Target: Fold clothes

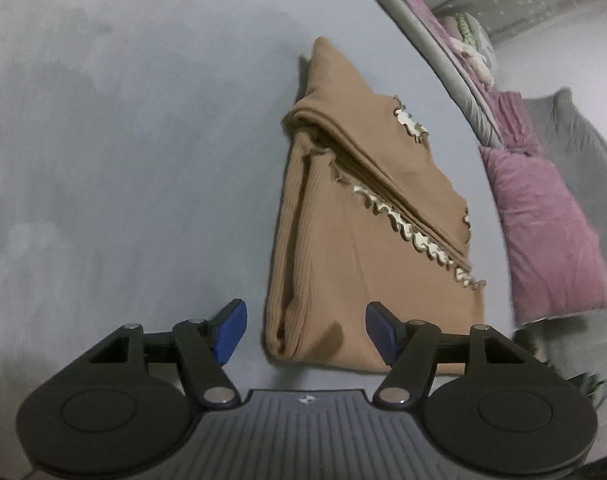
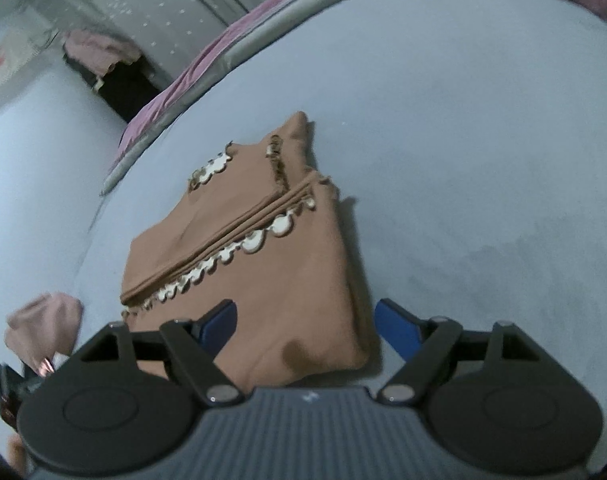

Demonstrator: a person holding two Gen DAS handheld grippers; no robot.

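Although both tools hang just above it, neither touches the tan ribbed knit garment [image 1: 355,240], which lies folded into a compact, layered packet on the pale blue bedspread [image 1: 123,140], nearer the bed's edge than its middle.

On the left side, the left gripper [image 1: 305,330] stands with its blue pads [image 1: 231,330] spread wide and nothing between them; one pad hangs over bare bedspread, the other over the packet's near corner. Further right in that view, the packet's upper layers lie diagonally across the lower panel, their cream scalloped trim [image 1: 419,240] running along the slanted edge. Beyond it, mauve pillows [image 1: 551,224] rest at the bedside.

The right gripper [image 2: 305,326] is likewise parted and empty, its jaws straddling the packet's near right corner [image 2: 355,344].

By its looks, the knit should be light, soft and limp, with no stiffness to hold a shape; lifted by one point, the layers would likely slide apart and the fold sag open. The ribbing probably gives the pads good friction. The doubled near edge seems the safest hold, pinching all layers together; the frilled trim looks thin and might stretch or snag.

The scene fits either a finished fold or one awaiting a last halving.
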